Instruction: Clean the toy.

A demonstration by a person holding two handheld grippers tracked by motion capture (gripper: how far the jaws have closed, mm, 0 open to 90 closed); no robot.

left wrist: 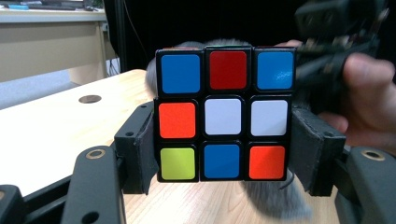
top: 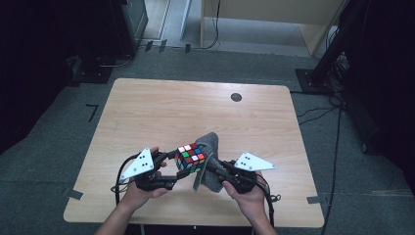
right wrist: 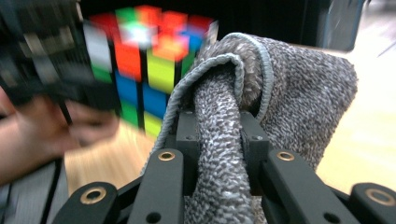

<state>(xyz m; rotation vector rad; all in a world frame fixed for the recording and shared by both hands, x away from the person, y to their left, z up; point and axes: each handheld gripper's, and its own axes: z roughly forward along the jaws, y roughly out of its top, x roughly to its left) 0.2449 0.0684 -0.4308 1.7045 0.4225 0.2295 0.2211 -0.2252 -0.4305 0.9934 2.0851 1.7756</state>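
Two grippers meet above the near middle of my wooden table [top: 147, 107]. My left gripper [top: 172, 166] is clamped on a scrambled puzzle cube [top: 191, 157], its jaws pressing the cube's two opposite sides and holding it up off the wood. From the left gripper view, the cube's facing side [left wrist: 224, 115] shows blue, red, blue on top, then orange, white, white, then green, blue, orange. My right gripper [right wrist: 218, 130] is pinched tight on a bunched fold of grey knitted cloth [right wrist: 299, 93]. That cloth [top: 208, 161] hangs just beside the cube, touching its right side.
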